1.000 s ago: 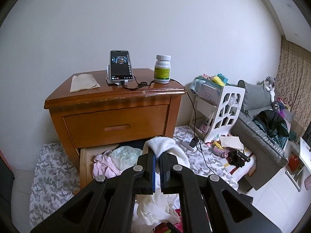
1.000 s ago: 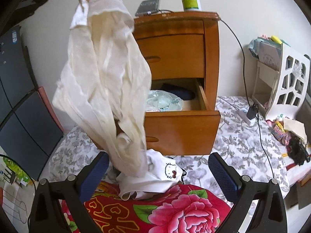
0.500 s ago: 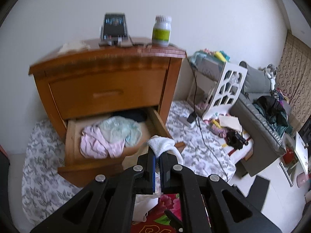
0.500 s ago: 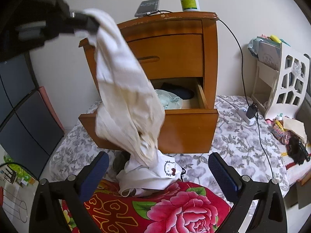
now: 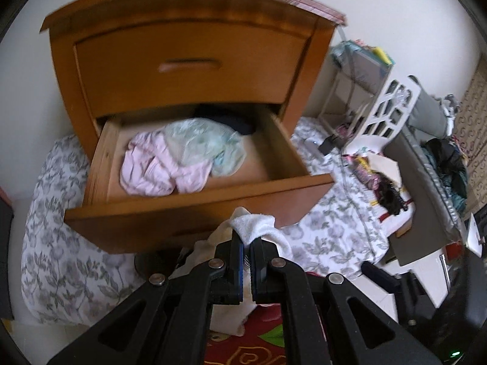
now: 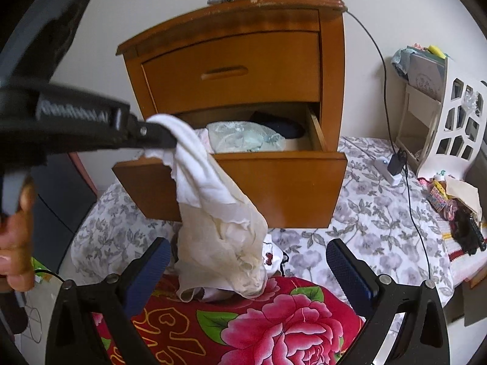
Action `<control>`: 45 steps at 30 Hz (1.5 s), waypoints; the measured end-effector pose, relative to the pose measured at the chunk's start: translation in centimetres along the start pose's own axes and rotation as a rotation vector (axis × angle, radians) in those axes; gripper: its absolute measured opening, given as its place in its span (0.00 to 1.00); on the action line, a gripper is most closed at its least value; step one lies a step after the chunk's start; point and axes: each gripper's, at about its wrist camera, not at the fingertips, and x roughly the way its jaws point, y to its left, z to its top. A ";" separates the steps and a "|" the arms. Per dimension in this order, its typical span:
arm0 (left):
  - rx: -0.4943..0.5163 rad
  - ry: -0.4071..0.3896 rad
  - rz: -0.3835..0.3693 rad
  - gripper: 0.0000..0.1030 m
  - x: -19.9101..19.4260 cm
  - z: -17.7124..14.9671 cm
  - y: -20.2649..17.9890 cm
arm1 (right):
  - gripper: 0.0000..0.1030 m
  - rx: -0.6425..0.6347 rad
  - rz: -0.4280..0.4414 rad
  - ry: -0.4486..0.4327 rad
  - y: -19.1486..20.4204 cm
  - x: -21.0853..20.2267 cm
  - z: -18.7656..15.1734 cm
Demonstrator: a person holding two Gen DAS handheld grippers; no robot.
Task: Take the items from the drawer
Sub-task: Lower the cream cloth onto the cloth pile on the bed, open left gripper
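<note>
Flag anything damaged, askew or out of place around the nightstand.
The nightstand's top edge looks chipped, pale specks along the front. A white power strip lies on the floral bedding, its cable trailing from the top.

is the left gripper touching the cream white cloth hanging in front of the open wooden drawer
Touching. The right wrist view shows the left gripper shut on the top of the cream white cloth, which hangs from it; the left wrist view agrees.
</note>
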 end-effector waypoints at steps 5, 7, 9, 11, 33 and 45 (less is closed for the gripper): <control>-0.035 0.049 0.032 0.03 2.4 -1.3 1.8 | 1.00 0.002 -0.003 0.022 -0.2 1.0 -0.2; -0.049 0.067 0.041 0.03 3.4 -1.8 2.4 | 1.00 0.002 -0.004 0.031 -0.3 1.3 -0.2; -0.062 0.086 0.049 0.03 4.4 -2.4 2.9 | 1.00 0.000 -0.004 0.038 -0.2 1.7 -0.3; -0.069 0.106 0.059 0.03 5.5 -3.0 3.4 | 1.00 -0.001 -0.004 0.045 -0.1 1.9 -0.4; -0.184 0.270 0.109 0.03 12.2 -6.9 6.9 | 1.00 -0.005 -0.017 0.083 0.0 3.2 -1.0; -0.153 0.181 0.154 0.42 8.3 -6.4 6.1 | 1.00 -0.006 -0.019 0.080 0.1 3.2 -1.0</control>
